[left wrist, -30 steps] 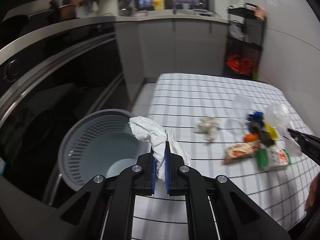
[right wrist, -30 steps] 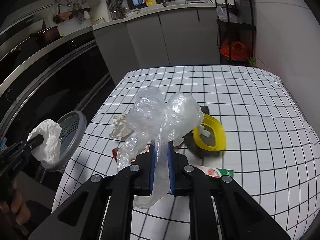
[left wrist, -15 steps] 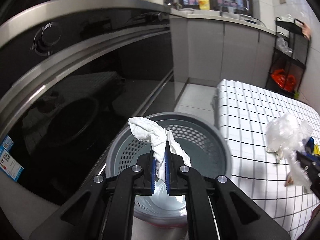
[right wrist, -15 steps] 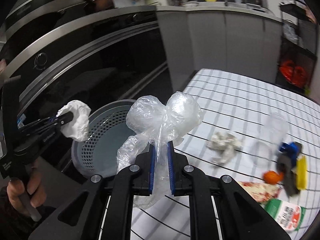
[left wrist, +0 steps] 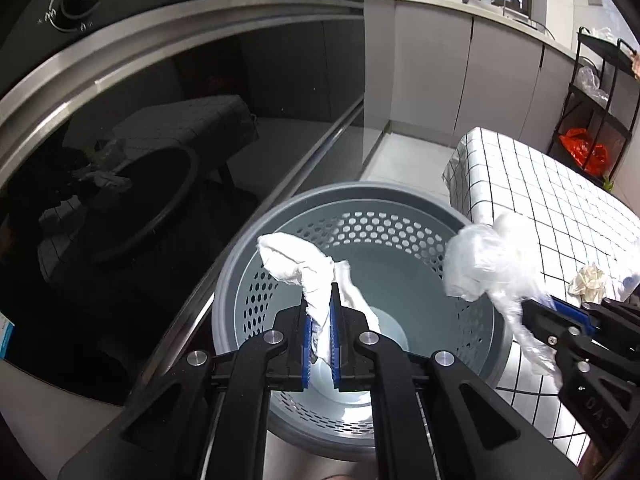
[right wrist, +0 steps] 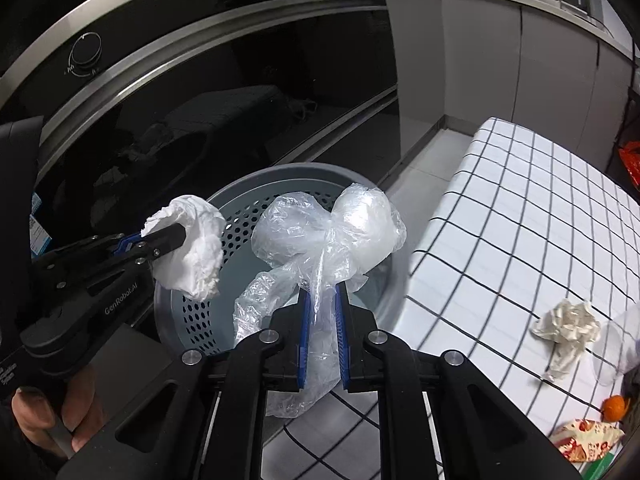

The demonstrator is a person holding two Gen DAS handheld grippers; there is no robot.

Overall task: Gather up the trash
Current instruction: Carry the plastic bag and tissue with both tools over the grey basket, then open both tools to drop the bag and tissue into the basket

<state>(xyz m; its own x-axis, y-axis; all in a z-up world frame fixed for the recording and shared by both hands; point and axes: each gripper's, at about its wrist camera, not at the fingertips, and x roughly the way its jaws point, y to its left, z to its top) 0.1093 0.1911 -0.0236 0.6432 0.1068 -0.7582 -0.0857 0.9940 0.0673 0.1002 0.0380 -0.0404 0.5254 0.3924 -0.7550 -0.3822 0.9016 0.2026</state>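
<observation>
White tissue wad point(left wrist: 308, 268) clenched in my left tool point(left wrist: 320, 344), hanging over open mouth of grey perforated bin point(left wrist: 400, 216). Clear plastic bag point(right wrist: 328, 240) pinched in my right tool point(right wrist: 322, 336), over bin rim nearest tabletop point(right wrist: 520, 208). Judgement: nudge right tool further over centre, release both, let pieces drop clear of rim. Crumpled paper point(right wrist: 568, 328) on tabletop awaits
</observation>
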